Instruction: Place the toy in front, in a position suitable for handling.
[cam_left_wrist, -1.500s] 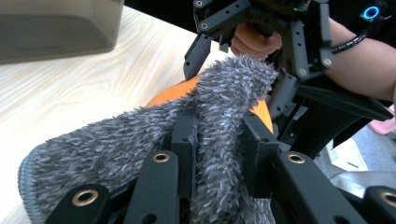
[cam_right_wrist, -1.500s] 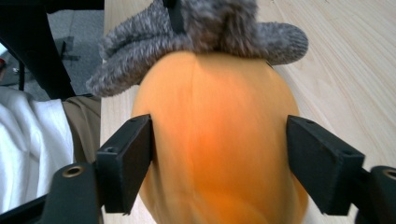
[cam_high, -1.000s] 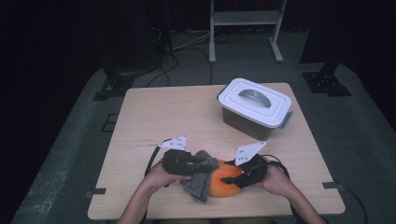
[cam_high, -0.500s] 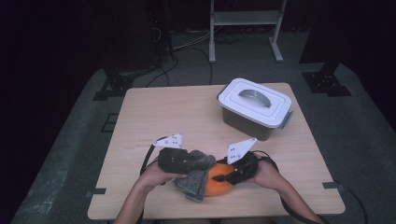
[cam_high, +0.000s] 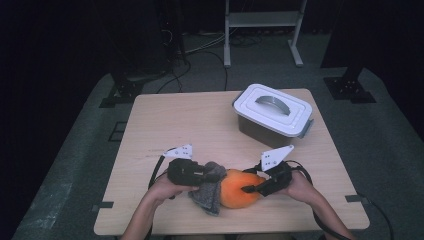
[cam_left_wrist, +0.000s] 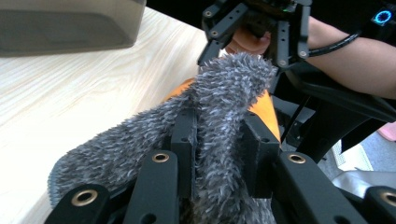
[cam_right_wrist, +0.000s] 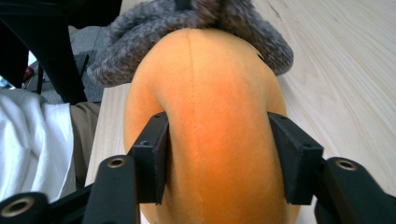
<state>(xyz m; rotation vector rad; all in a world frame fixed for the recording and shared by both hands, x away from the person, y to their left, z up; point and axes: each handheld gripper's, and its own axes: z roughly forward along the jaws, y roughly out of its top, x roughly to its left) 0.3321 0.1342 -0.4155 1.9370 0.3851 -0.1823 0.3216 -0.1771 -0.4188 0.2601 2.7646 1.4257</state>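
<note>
Since the earlier frames, our two hands have drawn slightly nearer the front edge of the counter (cam_high: 165, 125), and the right tongs (cam_high: 248, 189) have just been opening, with the orange plush ball (cam_high: 238, 189) between their jaws. In the right gripper view that ball (cam_right_wrist: 205, 140) bulges between the two black jaws, which stand on either side of it at its flanks; whether the pads still press on it we cannot tell. The left tongs (cam_high: 216, 176) are clamped on the grey fuzzy cloth (cam_left_wrist: 219, 116), which drapes over the ball's far side and hangs down to the counter.

We judge the step in hand to be wiping or wrapping the ball with the cloth while the right side steadies it. Next, we would need the right tongs to firm their hold or turn the ball so the cloth can reach uncovered plush. The white lidded bin (cam_high: 272, 112) sits well apart at the back right.
</note>
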